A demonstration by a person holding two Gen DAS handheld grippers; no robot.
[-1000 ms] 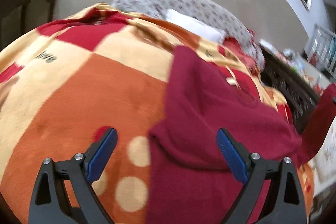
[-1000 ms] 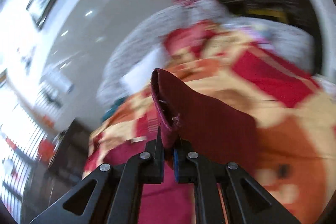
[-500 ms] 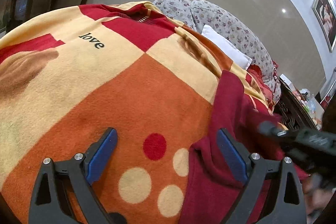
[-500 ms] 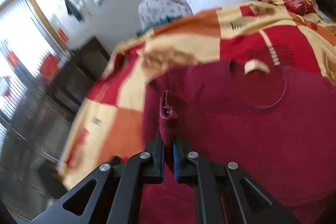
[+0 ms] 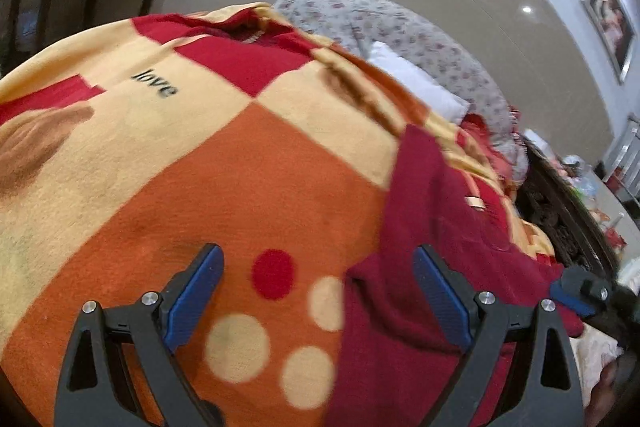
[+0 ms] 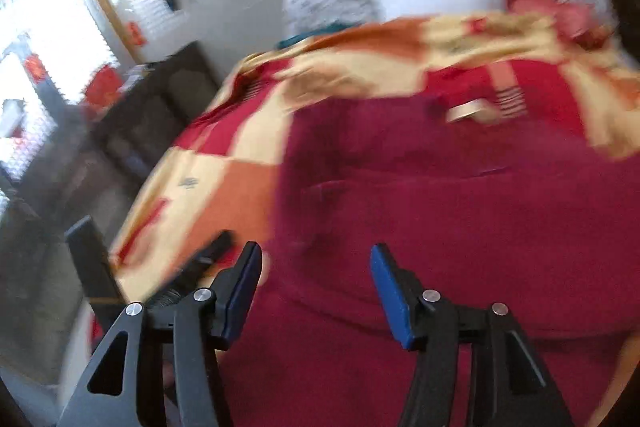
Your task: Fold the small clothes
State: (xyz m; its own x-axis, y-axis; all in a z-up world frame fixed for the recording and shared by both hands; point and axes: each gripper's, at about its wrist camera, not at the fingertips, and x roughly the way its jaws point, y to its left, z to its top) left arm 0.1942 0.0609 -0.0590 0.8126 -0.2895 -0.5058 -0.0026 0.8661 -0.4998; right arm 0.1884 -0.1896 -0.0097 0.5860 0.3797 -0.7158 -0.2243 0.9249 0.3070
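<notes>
Garment: maroon garment lies spread on the blanket covering the bed.
Right gripper: fingers have just been opening, now apart above the garment with no cloth pinched between them.
Left gripper: fingers spread wide, empty, over the blanket at the garment's left edge.

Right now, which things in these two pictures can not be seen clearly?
- Right wrist view: motion blur smears the maroon garment, so its folds and edges are unclear.
- Left wrist view: the garment's near end is cut off by the lower edge and the left gripper.
- Left wrist view: the right gripper is cut off at the picture edge.
</notes>
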